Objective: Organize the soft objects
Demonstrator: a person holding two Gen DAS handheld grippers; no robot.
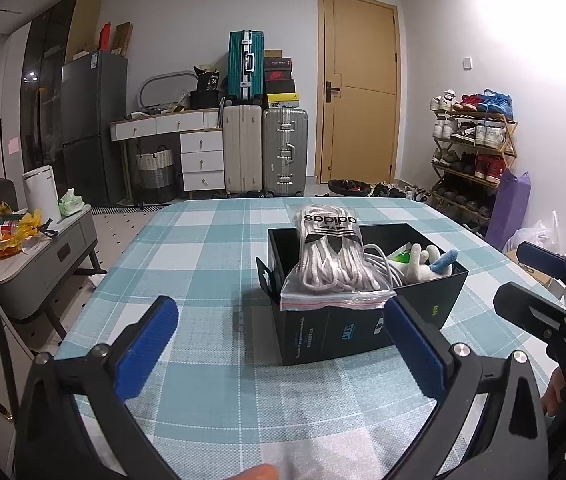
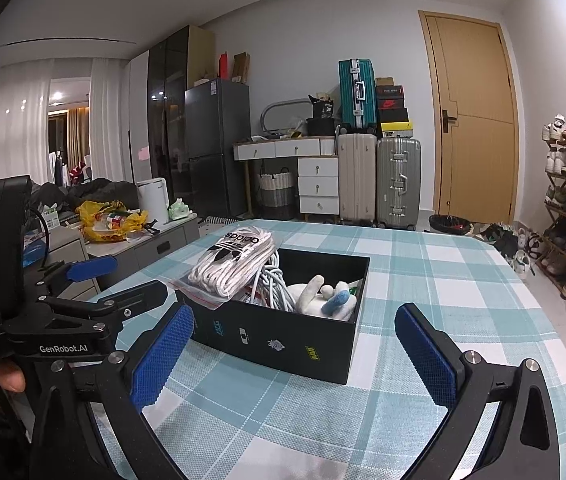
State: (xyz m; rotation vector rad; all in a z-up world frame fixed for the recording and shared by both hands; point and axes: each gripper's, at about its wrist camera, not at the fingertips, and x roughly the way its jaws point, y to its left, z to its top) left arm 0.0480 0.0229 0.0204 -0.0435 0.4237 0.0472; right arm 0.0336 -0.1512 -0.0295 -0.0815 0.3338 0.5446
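A black open box (image 1: 335, 330) (image 2: 283, 340) stands on the checked tablecloth. A clear zip bag of white laces (image 1: 329, 256) (image 2: 235, 264) with an adidas logo leans over its left rim. Inside lie white cords (image 1: 383, 266) (image 2: 275, 286) and a white plush toy with a blue part (image 1: 427, 262) (image 2: 329, 294). My left gripper (image 1: 281, 346) is open and empty, just in front of the box. My right gripper (image 2: 295, 360) is open and empty, near the box's front wall. The right gripper shows at the right edge of the left wrist view (image 1: 539, 280), and the left gripper at the left of the right wrist view (image 2: 111, 276).
The table (image 1: 203, 264) (image 2: 463, 280) has a teal and white checked cloth. A grey side cabinet (image 1: 43, 256) with a yellow bag stands to the left. Suitcases (image 1: 263, 148), a wooden door (image 1: 359, 88) and a shoe rack (image 1: 475, 148) line the far wall.
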